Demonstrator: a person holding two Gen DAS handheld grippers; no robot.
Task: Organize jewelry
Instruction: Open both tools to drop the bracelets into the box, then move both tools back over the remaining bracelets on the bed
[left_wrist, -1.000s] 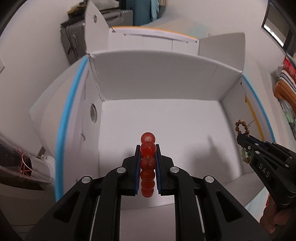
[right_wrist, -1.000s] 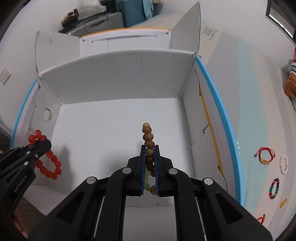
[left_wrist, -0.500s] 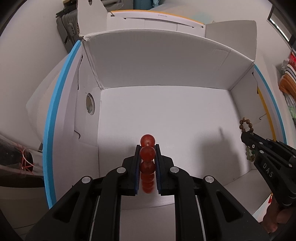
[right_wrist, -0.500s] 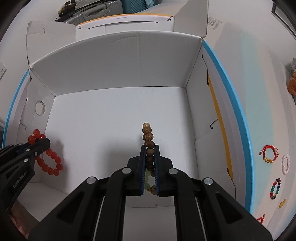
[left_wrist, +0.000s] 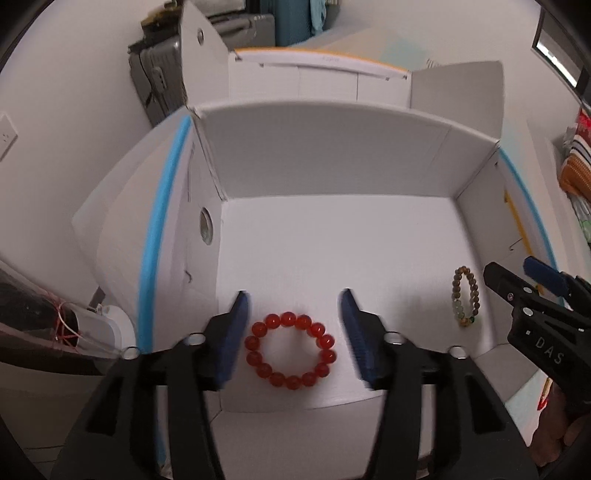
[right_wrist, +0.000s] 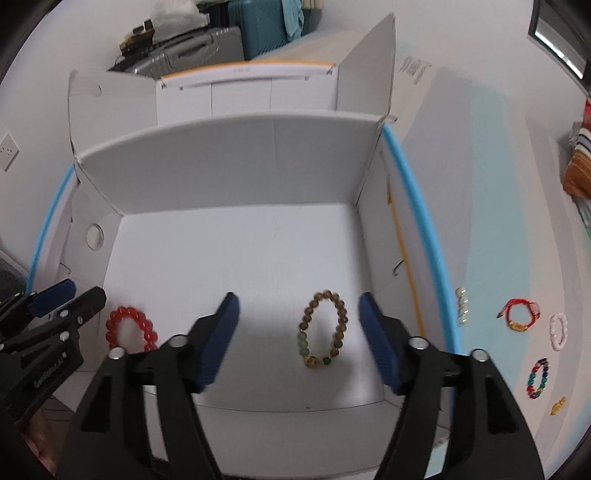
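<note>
Both bracelets have dropped from the grippers: the red bracelet (left_wrist: 290, 350) and the brown bracelet (right_wrist: 323, 329) now lie on the white box (left_wrist: 332, 236) floor. The left gripper (left_wrist: 293, 306) and right gripper (right_wrist: 298, 308) jaws have just been opening and stand wide, empty.

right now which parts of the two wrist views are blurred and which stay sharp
Left wrist view: the left gripper pads are smeared, its jaws just opened; the red bracelet on the box floor stays fairly sharp. Right wrist view: the right gripper pads likewise streak; the brown bracelet is slightly soft; fisheye bends the box walls in both.
</note>
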